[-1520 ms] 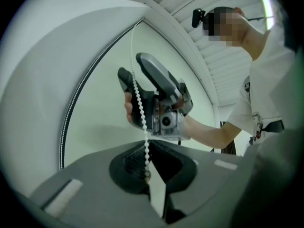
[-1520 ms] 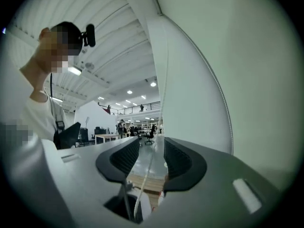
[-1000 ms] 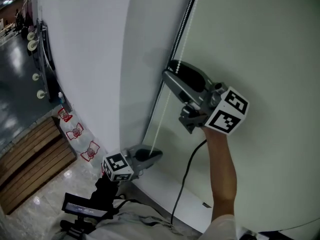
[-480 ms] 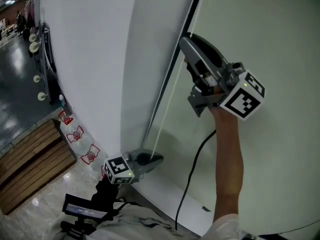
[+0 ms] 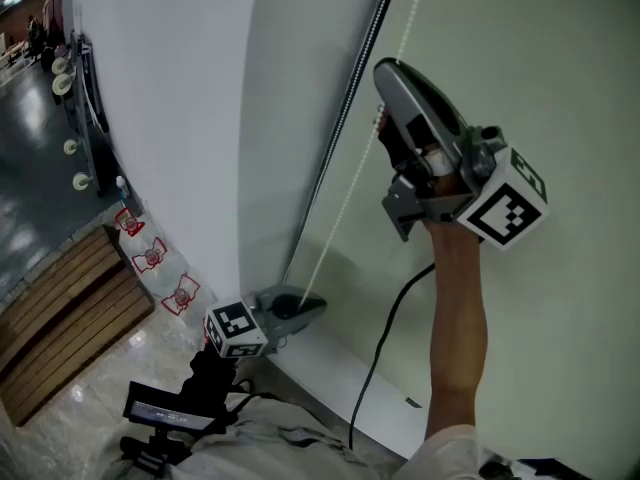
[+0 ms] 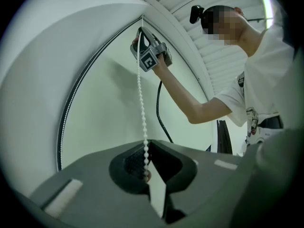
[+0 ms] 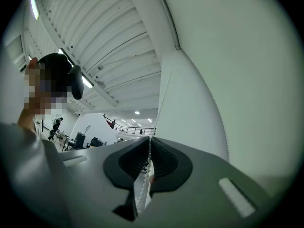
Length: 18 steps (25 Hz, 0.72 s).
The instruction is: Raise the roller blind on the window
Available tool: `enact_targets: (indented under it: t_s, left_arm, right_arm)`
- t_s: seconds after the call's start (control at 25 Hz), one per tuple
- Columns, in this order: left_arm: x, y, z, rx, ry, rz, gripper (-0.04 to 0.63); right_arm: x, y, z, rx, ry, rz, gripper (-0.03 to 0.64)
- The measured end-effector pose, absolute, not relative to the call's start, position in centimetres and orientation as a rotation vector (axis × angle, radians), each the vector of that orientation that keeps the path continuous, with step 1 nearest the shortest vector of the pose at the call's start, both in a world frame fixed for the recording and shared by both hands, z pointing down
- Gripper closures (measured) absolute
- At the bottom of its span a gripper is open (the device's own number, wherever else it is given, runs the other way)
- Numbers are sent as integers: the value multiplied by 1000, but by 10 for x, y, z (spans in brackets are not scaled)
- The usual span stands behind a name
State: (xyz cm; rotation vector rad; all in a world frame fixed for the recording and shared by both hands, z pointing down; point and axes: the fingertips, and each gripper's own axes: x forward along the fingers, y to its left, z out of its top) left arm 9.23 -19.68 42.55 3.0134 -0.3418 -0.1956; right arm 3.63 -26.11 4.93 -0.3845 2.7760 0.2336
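Observation:
A white bead chain [image 5: 345,203] hangs beside the black edge strip [image 5: 340,128] of the pale roller blind [image 5: 540,68]. My left gripper [image 5: 318,306] sits low near the sill, shut on the chain's lower part [image 6: 140,89]; the beads run into its closed jaws [image 6: 146,148]. My right gripper [image 5: 387,103] is held high on the same chain, and its jaws have just been closing. In the right gripper view the chain [image 7: 148,151] is pinched between them [image 7: 149,141]. The left gripper view shows the right gripper [image 6: 142,37] at the chain's upper end.
A white wall [image 5: 170,118] stands left of the blind. Below are a white sill [image 5: 340,378], wooden slats [image 5: 60,318] and a shiny floor [image 5: 30,198]. A black cable [image 5: 385,328] hangs from the right gripper along the person's forearm [image 5: 455,308].
The right gripper has risen along the chain and its open jaws have closed on it. The left gripper has kept its place and grip.

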Motion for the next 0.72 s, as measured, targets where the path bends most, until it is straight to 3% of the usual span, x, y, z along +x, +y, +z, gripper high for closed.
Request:
enact_targets:
  t_s: [0.72]
  left_arm:
    - [91, -192, 416, 3028, -341, -225, 597]
  right_arm:
    - [27, -227, 222, -479, 2969, 82, 603]
